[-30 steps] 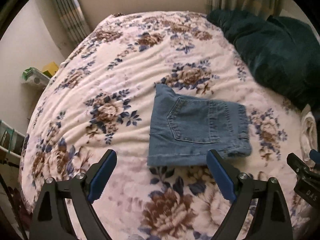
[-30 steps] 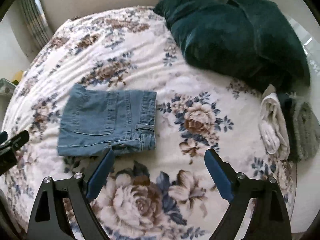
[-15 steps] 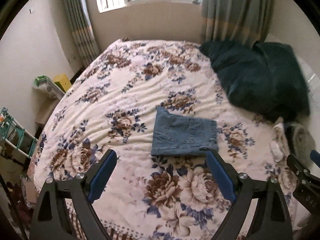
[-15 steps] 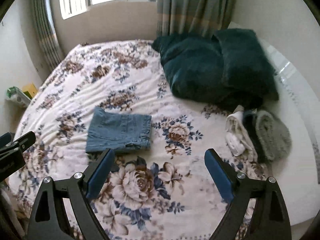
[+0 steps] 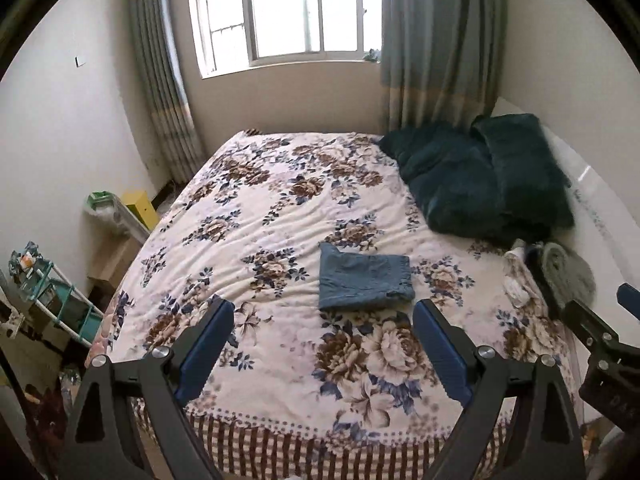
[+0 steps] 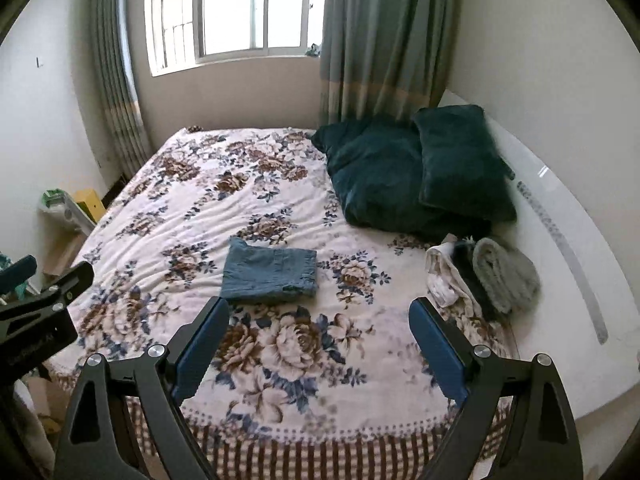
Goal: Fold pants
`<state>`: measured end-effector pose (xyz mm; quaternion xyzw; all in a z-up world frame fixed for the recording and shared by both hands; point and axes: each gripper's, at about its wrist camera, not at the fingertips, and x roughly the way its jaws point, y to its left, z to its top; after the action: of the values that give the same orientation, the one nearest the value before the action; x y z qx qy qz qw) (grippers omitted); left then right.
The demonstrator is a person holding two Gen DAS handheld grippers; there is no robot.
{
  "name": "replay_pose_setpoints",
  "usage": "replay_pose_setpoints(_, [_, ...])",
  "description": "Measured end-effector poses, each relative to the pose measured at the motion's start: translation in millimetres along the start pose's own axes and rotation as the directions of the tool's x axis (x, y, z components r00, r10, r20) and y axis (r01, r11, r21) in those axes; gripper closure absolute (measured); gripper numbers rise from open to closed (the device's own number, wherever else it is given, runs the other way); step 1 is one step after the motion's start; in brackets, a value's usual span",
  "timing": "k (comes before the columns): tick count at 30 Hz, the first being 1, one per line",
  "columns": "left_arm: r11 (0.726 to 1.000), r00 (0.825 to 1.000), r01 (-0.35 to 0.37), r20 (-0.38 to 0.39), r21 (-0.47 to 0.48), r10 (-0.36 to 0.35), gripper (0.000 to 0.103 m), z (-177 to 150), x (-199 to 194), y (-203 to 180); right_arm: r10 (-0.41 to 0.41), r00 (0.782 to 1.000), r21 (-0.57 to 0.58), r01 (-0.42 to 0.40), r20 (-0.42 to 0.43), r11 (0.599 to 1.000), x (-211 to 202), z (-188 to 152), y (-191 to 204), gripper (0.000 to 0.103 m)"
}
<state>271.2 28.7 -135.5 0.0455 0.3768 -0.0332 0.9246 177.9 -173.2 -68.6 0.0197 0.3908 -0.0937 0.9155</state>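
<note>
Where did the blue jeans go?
The folded jeans lie flat on the flowery bedspread, near the bed's middle in both views, left of the dark green pillows and rolled clothes.

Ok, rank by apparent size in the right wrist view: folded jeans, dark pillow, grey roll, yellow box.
Largest to smallest:
1. dark pillow
2. folded jeans
3. grey roll
4. yellow box, farthest off and partly hidden, so its rank is unsure.

Setting: home bedroom. Evidence: double bed with floral bedspread [image 5: 280, 216], dark green pillows [image 6: 416, 176] at its head, curtained window [image 5: 288, 12], folded clothes pile [image 6: 480, 276], cluttered storage rack [image 5: 48, 292] by wall.
</note>
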Motion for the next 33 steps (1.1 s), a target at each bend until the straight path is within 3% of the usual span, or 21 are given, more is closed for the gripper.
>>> replay_pose_setpoints(10, [1.000, 0.998, -0.002, 0.055, -0.004, 0.002, 0.011, -17.8, -78.8, 18.3, 0.022, 0.997, -0.021, -0.020, 0.079, 1.000, -118.0, -16.2, 11.2, 0.010])
replay_pose_setpoints(15, [0.999, 0.998, -0.006, 0.062, -0.043, 0.009, 0.011, -26.0, -95.3, 19.9, 0.060, 0.996, -0.038, -0.057, 0.071, 0.998, -138.6, -20.6, 10.3, 0.010])
replay_pose_setpoints(19, [0.998, 0.997, -0.025, 0.073, -0.052, 0.029, 0.010, -31.0, -99.5, 15.8, 0.076, 0.995, -0.037, -0.073, 0.065, 0.997, -141.0, -24.9, 7.3, 0.009])
replay_pose_setpoints(20, [0.998, 0.997, -0.023, 0.069, -0.058, 0.027, 0.001, -30.9, -98.2, 14.5, 0.087, 0.994, -0.035, -0.085, 0.059, 0.996, -141.3, -26.0, 5.6, 0.005])
replay_pose_setpoints(21, [0.998, 0.997, -0.020, 0.067, -0.062, 0.024, 0.000, -31.6, -98.6, 14.0, 0.095, 0.994, -0.032, -0.093, 0.056, 0.995, -138.5, -26.2, 3.8, 0.004])
replay_pose_setpoints(28, [0.997, 0.996, -0.029, 0.085, -0.073, 0.035, 0.000, -20.4, -81.0, 2.5, 0.101, 0.994, -0.033, -0.100, 0.046, 0.994, -101.2, -10.6, -9.4, 0.004])
replay_pose_setpoints(33, [0.996, 0.997, -0.047, 0.062, -0.078, 0.052, 0.000, -10.8, -53.0, -3.6, 0.057, 0.997, -0.035, -0.055, 0.058, 0.998, -63.2, 8.2, -16.7, 0.004])
